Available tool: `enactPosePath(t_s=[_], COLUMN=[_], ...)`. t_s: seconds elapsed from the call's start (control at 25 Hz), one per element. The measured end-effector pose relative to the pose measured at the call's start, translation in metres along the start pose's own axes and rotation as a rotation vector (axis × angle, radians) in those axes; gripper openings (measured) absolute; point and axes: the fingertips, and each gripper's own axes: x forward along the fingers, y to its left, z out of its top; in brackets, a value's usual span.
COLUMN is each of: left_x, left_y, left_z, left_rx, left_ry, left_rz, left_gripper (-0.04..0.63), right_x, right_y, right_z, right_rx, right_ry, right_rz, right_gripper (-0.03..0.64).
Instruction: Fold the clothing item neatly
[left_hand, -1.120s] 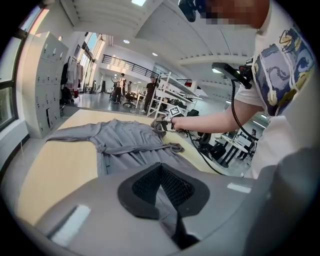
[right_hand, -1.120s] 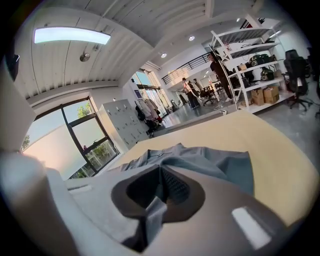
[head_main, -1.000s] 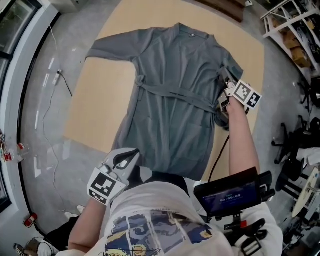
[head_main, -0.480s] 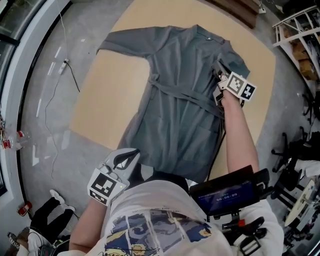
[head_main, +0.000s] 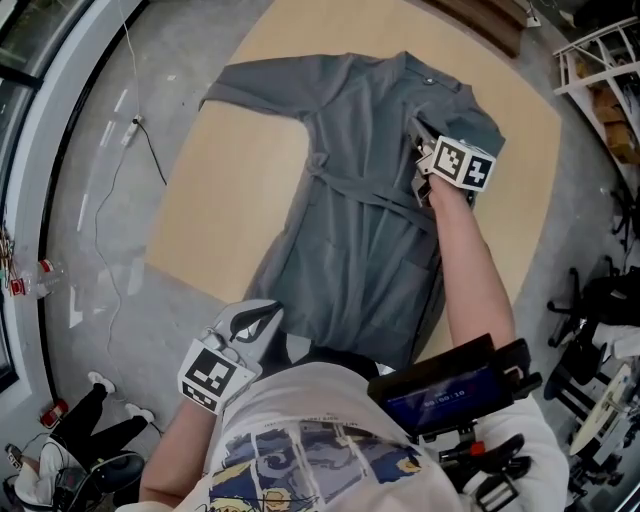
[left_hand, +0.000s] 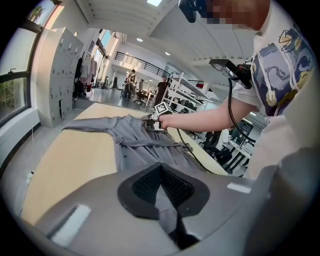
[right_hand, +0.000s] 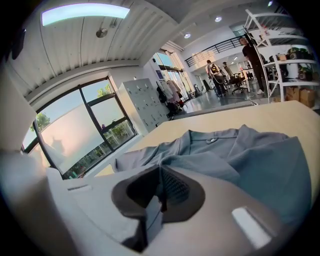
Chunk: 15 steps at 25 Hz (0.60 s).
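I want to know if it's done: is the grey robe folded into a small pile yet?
No, the robe lies spread out long on the table, with one sleeve stretched out sideways.

We look into a large open workshop hall: bare concrete floor, metal shelving racks at upper right, grey lockers mid-frame, tall windows, and a railed upper gallery.
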Motion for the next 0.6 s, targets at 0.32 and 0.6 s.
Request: enactPosePath(t_s=[0.32,0.6], left_x=[0.007,0.006], left_y=[0.001,0.002], left_z=[-0.004,-0.007], left_rx=[-0.011,-0.025], left_ry=[0.011,0.010], left_rz=[-0.016,-0.017], left_gripper=[0.008,0.008], right_x=[0.030,0.045], right_y=[0.012,0.019], right_z=[-0.015,-0.031], right_rx=[-0.070,-0.146], right_ry=[0.088,0.165], right_rz=[-0.010,-0.027], right_gripper=[0.015,0.033])
